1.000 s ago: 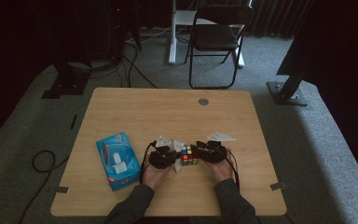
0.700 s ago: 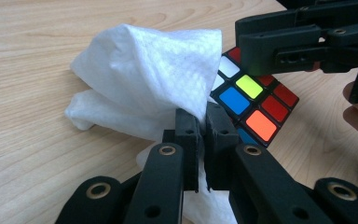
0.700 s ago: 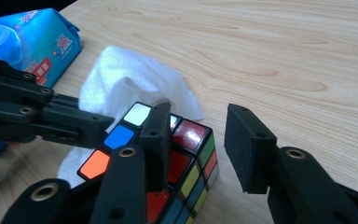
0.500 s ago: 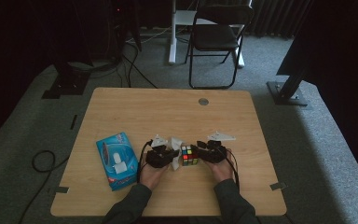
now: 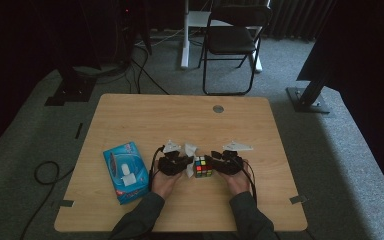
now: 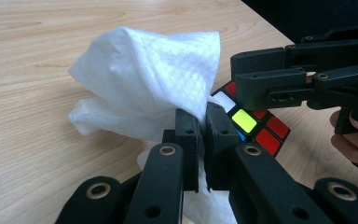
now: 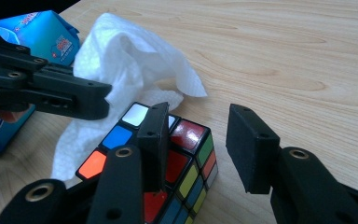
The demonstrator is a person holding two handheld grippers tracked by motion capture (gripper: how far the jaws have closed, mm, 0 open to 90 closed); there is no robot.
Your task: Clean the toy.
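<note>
A colourful puzzle cube (image 5: 203, 167) rests on the wooden table (image 5: 180, 120) between my two grippers. My left gripper (image 6: 201, 122) is shut on a crumpled white tissue (image 6: 144, 79), which stands up against the cube's (image 6: 247, 122) left side. In the high view this gripper (image 5: 177, 164) sits just left of the cube. My right gripper (image 7: 200, 135) is open. One of its fingers (image 7: 154, 140) hangs over the cube's (image 7: 186, 135) top face, and the other stands apart from the cube's side. The tissue (image 7: 130, 60) lies behind the cube.
A blue tissue pack (image 5: 126, 171) lies near the table's left front edge. A round grommet (image 5: 218, 108) sits at the table's far side. A folding chair (image 5: 232, 40) and stand bases are on the floor beyond.
</note>
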